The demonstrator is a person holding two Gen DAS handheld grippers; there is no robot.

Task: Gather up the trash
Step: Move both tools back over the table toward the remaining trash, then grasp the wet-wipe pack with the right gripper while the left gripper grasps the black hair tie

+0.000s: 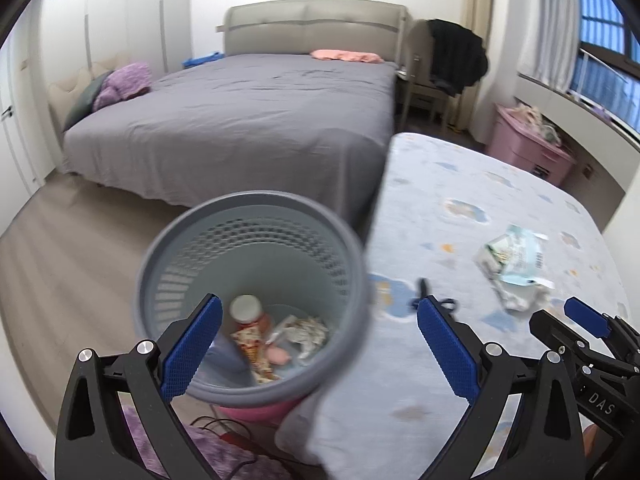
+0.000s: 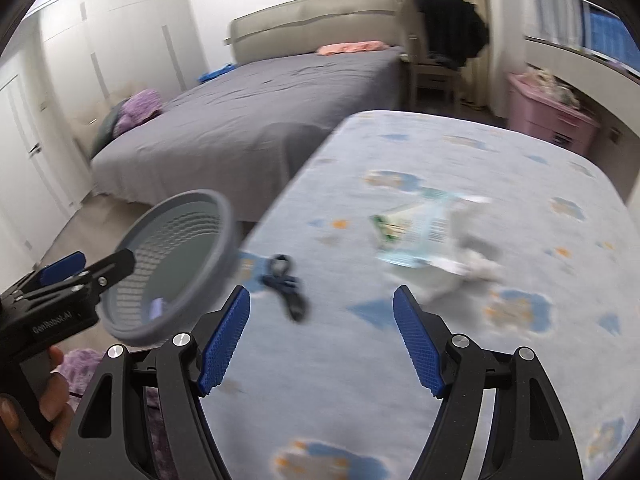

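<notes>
The right gripper [image 2: 322, 344] fills the near edge of its own view, jaws spread wide with nothing between the blue pads [image 2: 224, 344]. Ahead of it lies the mattress [image 2: 360, 400] with its cloud print, and on that the remaining trash.

A crumpled wrapper [image 2: 424, 232], white and pale green with a barcode, lies at about 1 o'clock from the right gripper, some way ahead. Motion blur smears it, so its long axis looks to run from 10 to 4 o'clock, though I cannot be sure. Nearer, at about 11 o'clock and just ahead of the left pad, sits a small dark blue item [image 2: 286, 284], perhaps a hair tie or a scrap of strap.

The left gripper [image 1: 320, 340] is also spread wide and holds nothing. It hangs over the grey bin [image 1: 344, 264], which stands beside the mattress edge at 10 to 11 o'clock from it. Inside the bin are a jar with a white lid [image 1: 246, 308], a printed packet [image 1: 254, 350] and crumpled paper [image 1: 308, 330].

From the left view the wrapper [image 1: 514, 268] lies at 2 o'clock, well apart, with the right gripper [image 1: 584, 318] closer to it. So the right gripper seems better placed for the wrapper, reaching forward and slightly right, and the bin lies to its left at 9 to 10 o'clock for the drop.
</notes>
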